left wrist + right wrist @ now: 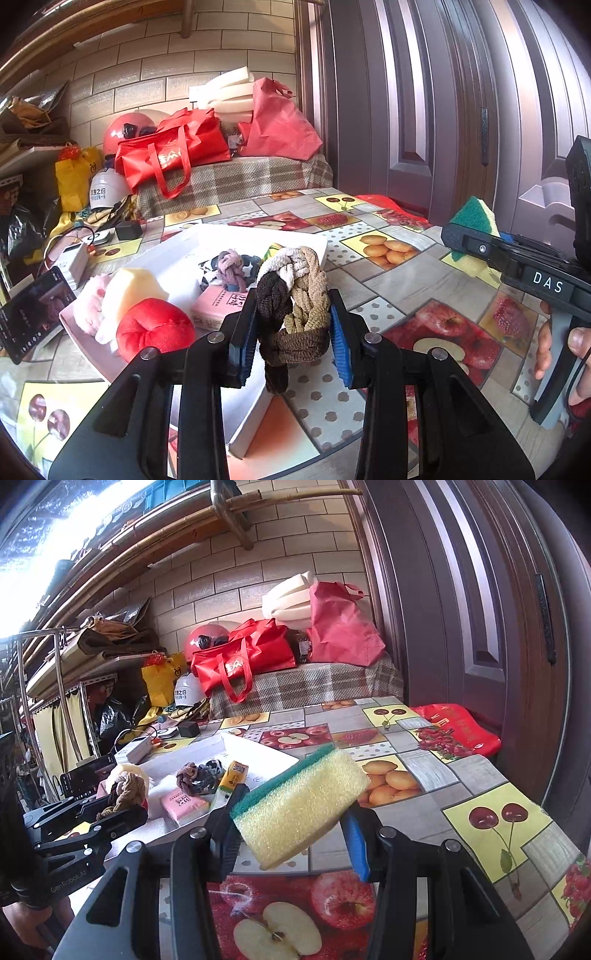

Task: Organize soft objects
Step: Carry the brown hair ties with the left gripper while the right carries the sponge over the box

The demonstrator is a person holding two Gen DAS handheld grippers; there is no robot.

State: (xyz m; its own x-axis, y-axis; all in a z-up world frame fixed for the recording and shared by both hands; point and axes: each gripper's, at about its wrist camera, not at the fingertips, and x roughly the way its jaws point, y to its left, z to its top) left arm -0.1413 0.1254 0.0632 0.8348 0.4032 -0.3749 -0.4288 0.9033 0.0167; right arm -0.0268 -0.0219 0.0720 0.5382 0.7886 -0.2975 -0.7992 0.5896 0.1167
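While the left gripper is clenched on a braided knot of hair bands in cream, tan and dark brown, the right gripper grasps a yellow sponge with a green scouring layer. Both things are lifted above the tabletop, which carries a cloth printed with fruit pictures. The braided knot hangs between the blue pads, over the near edge of a white tray. The sponge sits tilted between its fingers, the green side up and to the left, above the near middle of the tabletop, to the right of the tray.

Inside the tray lie a red plush ball, a pale yellow foam block and a pink fluffy thing at its left edge, a pink tissue pack in the middle, and a small purple knotted band on a dark scrunchie farther back. A phone leans just beside the left edge of the tray.
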